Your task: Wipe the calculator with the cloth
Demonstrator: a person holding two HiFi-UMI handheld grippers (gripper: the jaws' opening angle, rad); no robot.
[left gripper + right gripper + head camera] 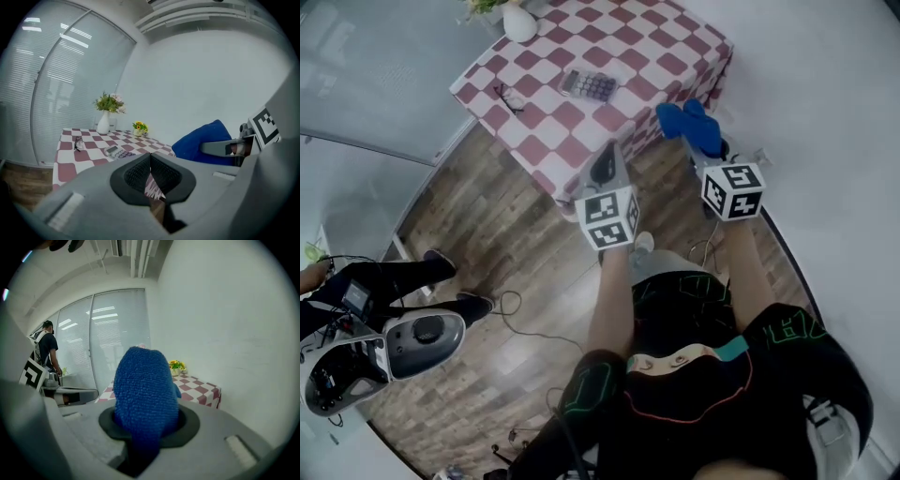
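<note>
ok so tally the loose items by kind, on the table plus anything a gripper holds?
Calculator: 1
Glasses: 1
Flower holders: 2, the white vase and the small pot of yellow flowers
Blue cloth: 1, clamped in the right gripper
Total: 5

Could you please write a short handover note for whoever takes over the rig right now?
Left hand-held gripper: shut, empty, held in the air.
Right hand-held gripper: shut on the blue cloth, also in the air.
The calculator lies on the checkered table, with glasses and a white vase nearby.
Done: the cloth is in hand.
Left: bring the cloth to the calculator and wipe it; no contact yet.
</note>
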